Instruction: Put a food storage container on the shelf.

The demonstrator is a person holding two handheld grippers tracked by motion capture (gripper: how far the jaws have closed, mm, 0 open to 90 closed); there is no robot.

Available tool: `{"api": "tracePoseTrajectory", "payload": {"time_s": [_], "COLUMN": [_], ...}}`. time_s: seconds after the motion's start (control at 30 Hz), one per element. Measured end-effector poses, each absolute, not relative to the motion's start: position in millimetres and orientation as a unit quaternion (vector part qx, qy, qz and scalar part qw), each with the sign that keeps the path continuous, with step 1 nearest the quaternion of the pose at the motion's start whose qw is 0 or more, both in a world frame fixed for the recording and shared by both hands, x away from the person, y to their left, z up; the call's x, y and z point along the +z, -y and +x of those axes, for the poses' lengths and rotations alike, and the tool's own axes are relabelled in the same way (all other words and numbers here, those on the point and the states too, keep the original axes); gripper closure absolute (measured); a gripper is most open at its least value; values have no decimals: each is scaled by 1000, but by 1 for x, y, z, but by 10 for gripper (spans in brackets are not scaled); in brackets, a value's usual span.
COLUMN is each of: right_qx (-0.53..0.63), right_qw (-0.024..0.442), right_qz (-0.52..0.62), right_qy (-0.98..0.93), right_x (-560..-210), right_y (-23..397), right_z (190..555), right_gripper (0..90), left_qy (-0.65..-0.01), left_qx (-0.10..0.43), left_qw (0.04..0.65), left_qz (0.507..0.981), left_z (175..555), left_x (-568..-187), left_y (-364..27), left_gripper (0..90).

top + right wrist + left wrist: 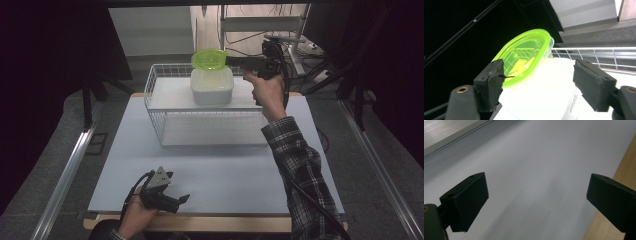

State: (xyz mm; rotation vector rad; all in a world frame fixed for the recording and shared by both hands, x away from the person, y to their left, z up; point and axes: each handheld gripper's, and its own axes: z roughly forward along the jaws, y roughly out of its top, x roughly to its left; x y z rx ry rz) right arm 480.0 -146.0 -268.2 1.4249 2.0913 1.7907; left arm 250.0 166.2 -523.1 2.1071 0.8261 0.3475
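A round clear container with a lime-green lid (210, 59) sits tilted on top of a white lidded tub (212, 86) inside a white wire basket (155, 107). My right gripper (235, 61) reaches in level from the right at the green lid's edge. In the right gripper view its jaws stand apart: the left one overlaps the green lid's (524, 57) rim, the right one is clear of it, and the white tub (544, 97) lies below. My left gripper (181, 201) rests open near the table's front left, nothing between its jaws (536, 187).
The basket stands at the back of a pale mat (225, 170) on a wooden table (624, 167). Dark curtains flank both sides, and metal shelving (260, 25) with cables stands behind the basket. A metal rail (70, 165) runs along the left.
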Motion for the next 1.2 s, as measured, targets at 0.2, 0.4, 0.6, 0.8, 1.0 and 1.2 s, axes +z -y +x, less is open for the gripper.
{"api": "tracePoseTrajectory", "payload": {"time_s": [0.2, 0.4, 0.6, 0.8, 1.0, 1.2], "right_qx": [569, 561, 556, 538, 528, 526], "right_qw": [33, 55, 68, 99, 122, 136], "right_qz": [443, 424, 405, 386, 366, 351], "right_qy": [-692, -709, -723, -743, -757, -763], "right_x": [-275, -282, -292, -304, -317, -327], "right_y": [154, 160, 163, 162, 162, 161], "right_z": [467, 450, 434, 420, 407, 395], "right_gripper": [184, 151, 124, 106, 94, 84], "left_qy": [-329, -332, -334, -335, -336, -335], "left_qx": [139, 136, 135, 134, 134, 136], "left_qw": [415, 418, 421, 422, 421, 421], "left_qz": [836, 834, 832, 832, 832, 832], "left_z": [250, 250, 250, 250, 250, 250], "left_x": [-523, -523, -522, -522, -522, -522], "left_y": [-165, -166, -165, -166, -166, -166], "left_gripper": [36, 35, 35, 35, 35, 35]}}
